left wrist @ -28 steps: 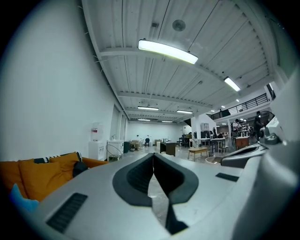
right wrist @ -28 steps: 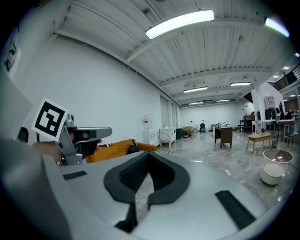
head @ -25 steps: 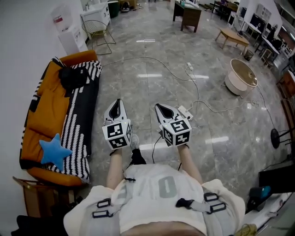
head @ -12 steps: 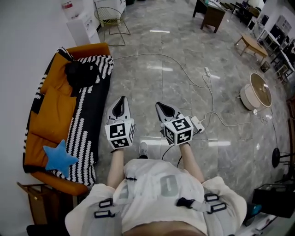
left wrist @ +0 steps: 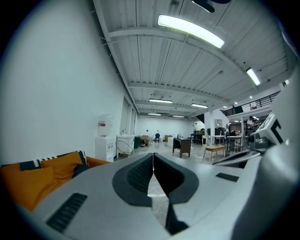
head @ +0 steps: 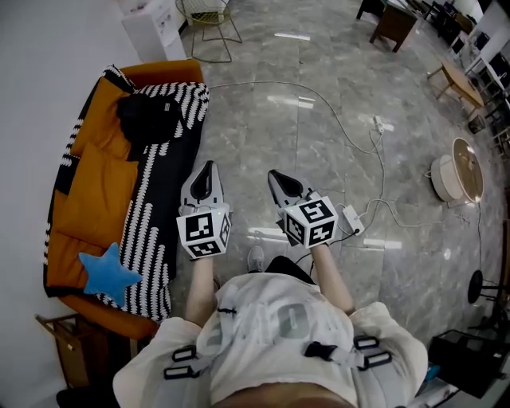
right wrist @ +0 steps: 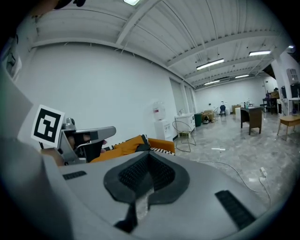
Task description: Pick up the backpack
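Note:
The black backpack [head: 147,115] lies at the far end of an orange sofa [head: 88,199], partly on a black-and-white striped blanket [head: 163,207]. My left gripper [head: 205,170] is held in front of the body, shut and empty, beside the sofa's edge and short of the backpack. My right gripper [head: 278,177] is level with it over the floor, also shut and empty. In the left gripper view the jaws [left wrist: 153,156] meet, with a dark shape, probably the backpack [left wrist: 79,169], low at left. In the right gripper view the shut jaws [right wrist: 149,155] point toward the sofa [right wrist: 126,144].
A blue star cushion [head: 107,271] lies on the sofa's near end. A white cable [head: 339,119] and power strip [head: 351,220] run across the floor at right. A water dispenser [head: 151,20] and wire chair [head: 211,12] stand beyond the sofa. A round white tub [head: 456,171] sits far right.
The person has walked forward along the sofa, so the backpack and sofa now lie closer and lower in the head view. Both grippers stay shut in front of the body.

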A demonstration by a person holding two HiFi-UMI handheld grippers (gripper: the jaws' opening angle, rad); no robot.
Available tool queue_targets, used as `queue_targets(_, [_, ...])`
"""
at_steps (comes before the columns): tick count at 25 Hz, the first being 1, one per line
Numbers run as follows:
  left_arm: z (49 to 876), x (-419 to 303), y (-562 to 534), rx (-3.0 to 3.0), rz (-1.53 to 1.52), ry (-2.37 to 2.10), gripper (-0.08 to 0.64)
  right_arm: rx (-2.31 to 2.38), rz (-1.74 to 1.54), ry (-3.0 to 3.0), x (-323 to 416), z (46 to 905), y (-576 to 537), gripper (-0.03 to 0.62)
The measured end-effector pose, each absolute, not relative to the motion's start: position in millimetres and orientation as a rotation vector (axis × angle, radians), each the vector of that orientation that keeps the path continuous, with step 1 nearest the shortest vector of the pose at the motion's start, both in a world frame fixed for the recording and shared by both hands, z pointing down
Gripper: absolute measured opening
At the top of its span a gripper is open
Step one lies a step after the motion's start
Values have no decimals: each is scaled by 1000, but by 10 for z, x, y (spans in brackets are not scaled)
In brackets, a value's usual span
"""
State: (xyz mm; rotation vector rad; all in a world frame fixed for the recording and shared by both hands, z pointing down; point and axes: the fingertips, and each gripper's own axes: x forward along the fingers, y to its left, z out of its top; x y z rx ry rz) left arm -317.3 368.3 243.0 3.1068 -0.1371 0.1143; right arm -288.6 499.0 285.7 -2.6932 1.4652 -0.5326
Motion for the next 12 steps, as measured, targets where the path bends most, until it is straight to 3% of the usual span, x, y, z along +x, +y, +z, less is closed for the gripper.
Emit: queue_targets(12, [2653, -2780, 3473, 3056, 229, -265, 21, -2571, -531, 1569, -2304, 2902, 4629, 6])
